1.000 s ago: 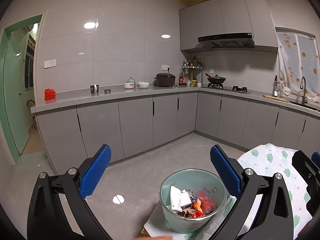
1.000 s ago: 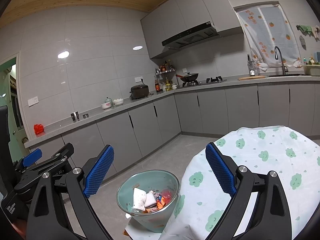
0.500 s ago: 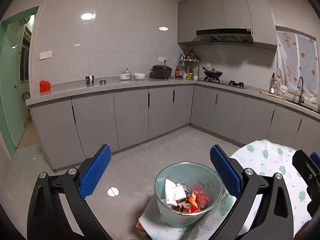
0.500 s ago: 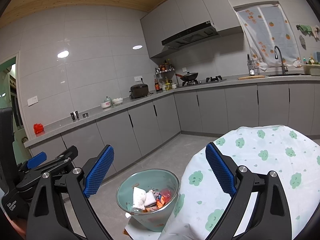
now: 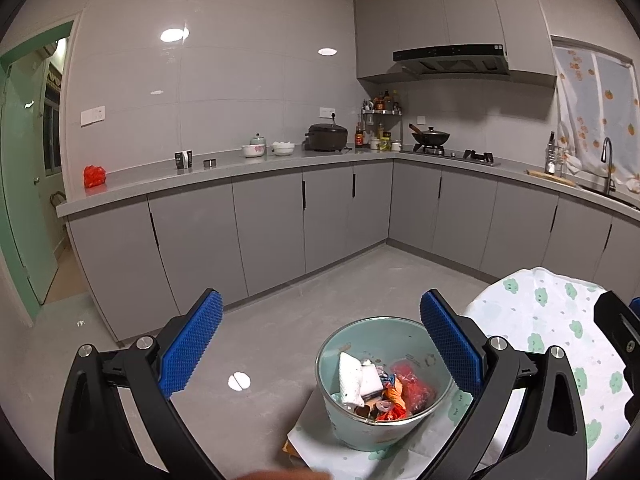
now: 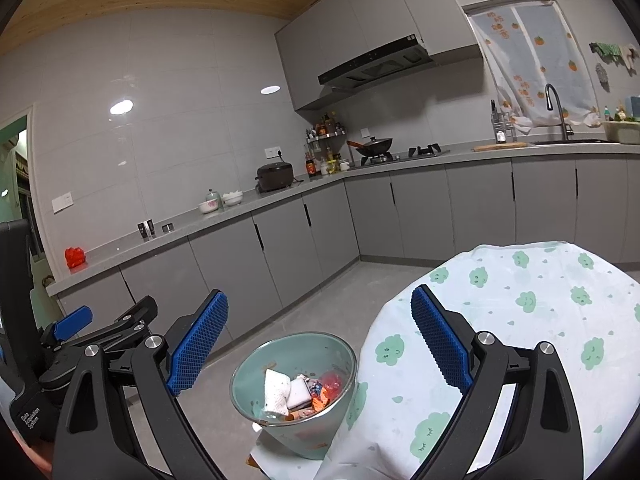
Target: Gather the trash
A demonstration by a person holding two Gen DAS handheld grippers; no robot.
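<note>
Both claws, left claw (image 5: 320, 344) and right claw (image 6: 318, 340), spread wide, gripping nothing. Pale green trash bin (image 5: 384, 420) at lower centre of frame, holding wrappers (image 5: 404, 390), beside cloud-print cloth (image 6: 520, 320).

Grey cabinets (image 5: 272, 224); tiled wall (image 5: 224, 80); curtained window (image 6: 520, 64).

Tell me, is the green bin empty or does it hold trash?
It holds trash. The green bin stands upright, and white tissue and red wrappers lie inside, well below its rim.
</note>
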